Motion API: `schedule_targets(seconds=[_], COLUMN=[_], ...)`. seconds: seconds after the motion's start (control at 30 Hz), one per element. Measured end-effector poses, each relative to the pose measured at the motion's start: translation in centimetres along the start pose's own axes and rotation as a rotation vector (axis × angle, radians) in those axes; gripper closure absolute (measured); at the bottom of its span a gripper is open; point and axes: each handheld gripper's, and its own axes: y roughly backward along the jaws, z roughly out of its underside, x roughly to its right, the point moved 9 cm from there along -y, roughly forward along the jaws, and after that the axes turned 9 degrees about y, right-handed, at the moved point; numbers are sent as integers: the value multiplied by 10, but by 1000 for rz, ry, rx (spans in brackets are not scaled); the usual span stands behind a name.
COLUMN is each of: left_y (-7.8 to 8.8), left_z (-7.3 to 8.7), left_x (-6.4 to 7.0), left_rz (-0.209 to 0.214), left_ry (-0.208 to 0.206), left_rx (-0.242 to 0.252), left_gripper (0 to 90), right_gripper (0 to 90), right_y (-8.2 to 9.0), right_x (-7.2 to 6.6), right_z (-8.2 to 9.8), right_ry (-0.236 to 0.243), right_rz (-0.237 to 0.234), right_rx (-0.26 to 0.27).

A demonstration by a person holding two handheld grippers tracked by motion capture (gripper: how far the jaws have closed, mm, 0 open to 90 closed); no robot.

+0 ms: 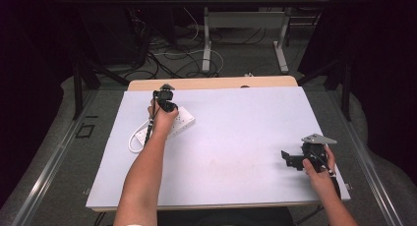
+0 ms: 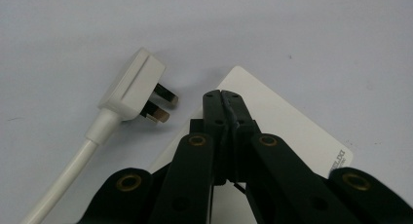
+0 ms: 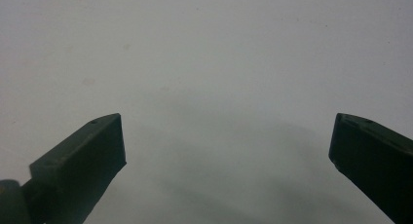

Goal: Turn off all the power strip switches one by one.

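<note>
1. Nearest the camera in the high view, we see our two forearms coming in from the near edge of a pale table [image 1: 236,137]. Our right hand holds the right gripper [image 1: 295,159] low over the near right part of the table.

2. In the right gripper view its two black jaws stand wide apart, with nothing but bare table between them — this gripper is idle.

3. Our left arm reaches to the far left, where the left gripper [image 1: 166,105] rests over a white power strip [image 1: 183,119].

4. In the left gripper view, the left gripper [image 2: 225,95] has its jaws pressed together, tips touching, with nothing visibly between them. They sit over the flat white body of the power strip [image 2: 287,121].

5. Just beside the strip's corner lies its white plug [image 2: 134,85] on its side, metal pins pointing toward the jaws, apart from them. The white cord [image 2: 73,170] runs from the plug toward the near left and loops on the table [image 1: 134,141].

6. We judge the work to be handling the plug or strip, not yet gripped.

7. What could go wrong — closed jaws pushing down may slide the light strip, and the stiff cord could swing the plug out of reach. A pinch on the bare pins could slip off the smooth metal.
</note>
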Motion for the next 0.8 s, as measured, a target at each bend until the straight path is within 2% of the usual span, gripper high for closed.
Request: schedule_targets(seconds=[0.03, 0.2, 0.33, 0.43, 0.6, 0.8], left_y=[0, 0, 3, 7, 13, 19], left_z=[0, 1, 0, -1, -2, -3], left_x=[0, 1, 3, 2, 1, 5], left_rz=[-6, -15, -5, 2, 6, 28], left_ry=[-4, -11, 0, -10, -6, -5], left_rx=[1, -1, 11, 9, 17, 44], left_gripper=[900, 900, 900, 900, 900, 900], right_gripper=[0, 0, 0, 0, 0, 0], right_y=[-1, -2, -2, -1, -1, -2], right_x=[0, -1, 0, 0, -1, -1], right_z=[-1, -1, -1, -1, -1, -1], right_ry=[-4, -14, -17, -11, -13, -8], right_rz=[5, 0, 11, 2, 1, 1], right_rx=[20, 22, 24, 23, 22, 20])
